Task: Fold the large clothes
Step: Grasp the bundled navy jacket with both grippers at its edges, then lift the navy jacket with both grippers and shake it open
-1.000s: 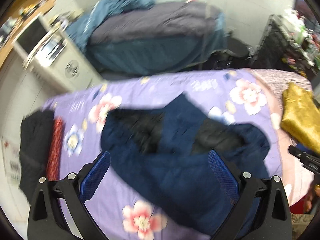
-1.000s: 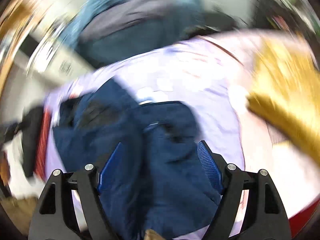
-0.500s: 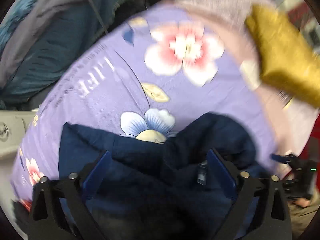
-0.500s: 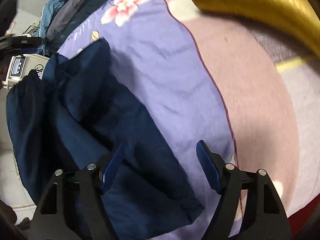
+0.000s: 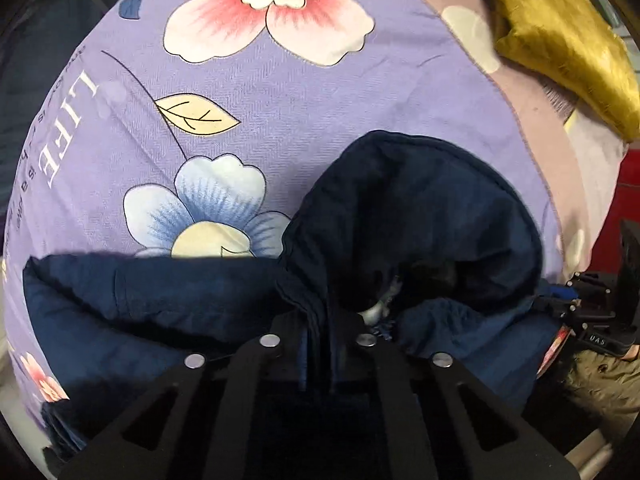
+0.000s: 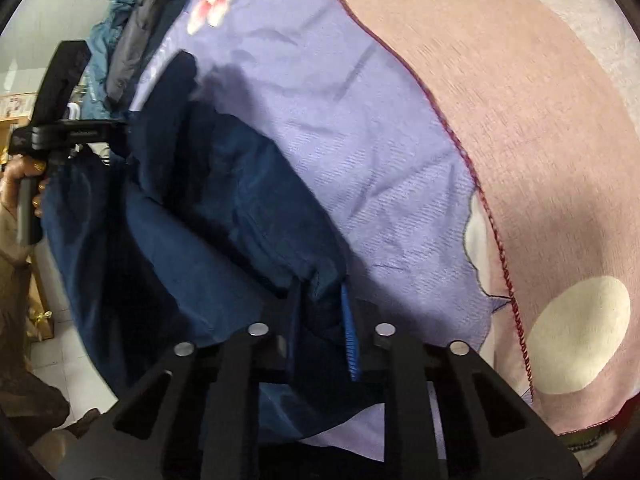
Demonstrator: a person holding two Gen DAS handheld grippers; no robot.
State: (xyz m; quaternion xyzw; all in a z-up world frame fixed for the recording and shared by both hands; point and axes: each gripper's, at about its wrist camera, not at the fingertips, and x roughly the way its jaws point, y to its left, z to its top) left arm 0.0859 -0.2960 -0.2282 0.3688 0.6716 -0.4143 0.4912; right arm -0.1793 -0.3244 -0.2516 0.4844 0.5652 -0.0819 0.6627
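Navy padded jacket (image 5: 420, 216), spread on the floral purple bedsheet (image 5: 248, 92), is pinched at its near edge by the clenched left gripper (image 5: 320, 344) and by the closing right gripper (image 6: 320, 312); lifting both held edges evenly is judged to be required next.

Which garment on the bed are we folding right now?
On the purple floral bedsheet, it is the navy hooded jacket bunched at the near edge. Unlike the gold cloth beyond it, both claws are pinching its fabric.
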